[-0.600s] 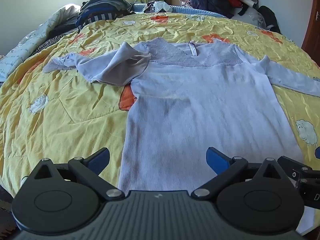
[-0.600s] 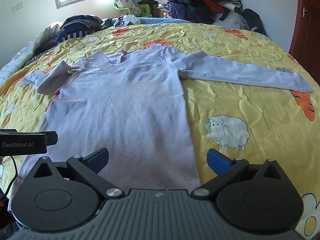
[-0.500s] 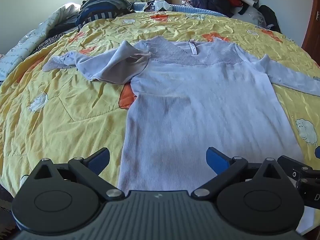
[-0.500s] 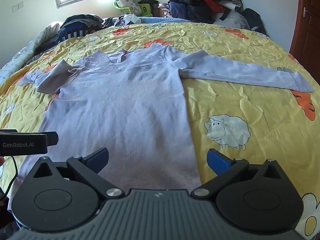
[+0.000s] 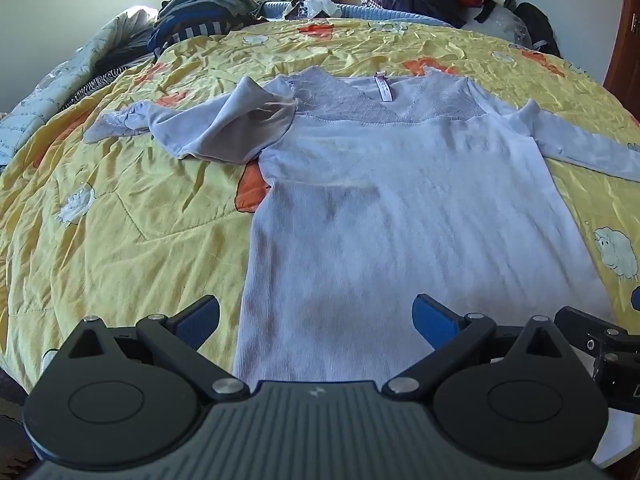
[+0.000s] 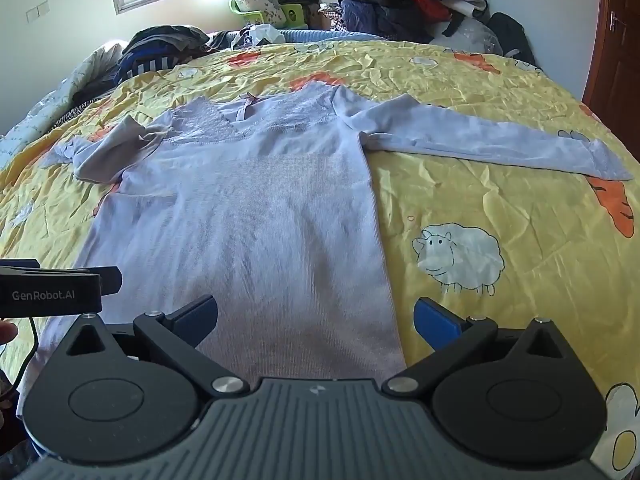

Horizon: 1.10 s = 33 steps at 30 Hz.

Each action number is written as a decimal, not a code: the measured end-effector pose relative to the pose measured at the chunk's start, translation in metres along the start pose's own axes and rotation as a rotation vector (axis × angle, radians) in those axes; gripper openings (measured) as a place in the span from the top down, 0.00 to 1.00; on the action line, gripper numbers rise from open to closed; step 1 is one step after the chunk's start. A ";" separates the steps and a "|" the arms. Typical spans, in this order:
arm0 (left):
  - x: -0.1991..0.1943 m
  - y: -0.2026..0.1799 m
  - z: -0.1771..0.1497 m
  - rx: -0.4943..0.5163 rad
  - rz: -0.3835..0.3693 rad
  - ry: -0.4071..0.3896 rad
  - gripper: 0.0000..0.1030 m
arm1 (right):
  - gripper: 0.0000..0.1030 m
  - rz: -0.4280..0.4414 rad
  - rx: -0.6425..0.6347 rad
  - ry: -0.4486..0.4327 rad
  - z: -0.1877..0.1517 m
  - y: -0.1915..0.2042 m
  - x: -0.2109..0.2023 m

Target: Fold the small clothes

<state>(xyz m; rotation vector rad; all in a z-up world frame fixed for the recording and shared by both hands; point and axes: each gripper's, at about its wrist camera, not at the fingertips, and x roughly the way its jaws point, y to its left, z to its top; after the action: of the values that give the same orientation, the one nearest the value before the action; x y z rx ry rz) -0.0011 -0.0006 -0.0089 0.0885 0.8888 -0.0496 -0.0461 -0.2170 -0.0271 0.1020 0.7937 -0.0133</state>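
My left claw (image 5: 316,316) and right claw (image 6: 316,316) gape empty over the lavender top (image 6: 248,220) at the bedspread's (image 6: 500,184) near edge; clothes heap (image 6: 400,0) at the far edge; left unit reads "GenRobot.AI".

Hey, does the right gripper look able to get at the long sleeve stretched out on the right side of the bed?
Probably yes. The right gripper is open and empty, and the outstretched sleeve lies flat on the yellow quilt with nothing on it or in between.
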 end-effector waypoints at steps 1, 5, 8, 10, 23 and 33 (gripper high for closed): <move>0.000 0.000 0.000 0.001 0.002 0.001 0.00 | 0.00 0.001 0.001 0.001 0.000 0.000 -0.001; 0.001 0.000 -0.001 0.004 0.003 0.005 0.00 | 0.00 0.017 0.001 0.009 0.001 -0.002 0.003; 0.001 -0.001 -0.001 0.006 0.004 0.004 0.00 | 0.00 0.018 0.001 0.010 0.000 -0.001 0.003; 0.001 -0.002 -0.001 0.006 0.005 0.006 0.00 | 0.00 0.018 0.003 0.008 0.000 -0.001 0.003; 0.001 -0.005 -0.003 0.017 0.032 0.003 0.00 | 0.00 0.019 0.016 0.013 -0.002 -0.003 0.003; 0.001 -0.005 -0.003 0.014 0.042 -0.001 0.00 | 0.00 0.021 0.018 0.013 -0.002 -0.003 0.003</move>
<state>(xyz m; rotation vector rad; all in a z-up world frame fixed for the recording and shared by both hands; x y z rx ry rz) -0.0029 -0.0050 -0.0113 0.1205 0.8858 -0.0172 -0.0455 -0.2201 -0.0303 0.1281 0.8057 0.0004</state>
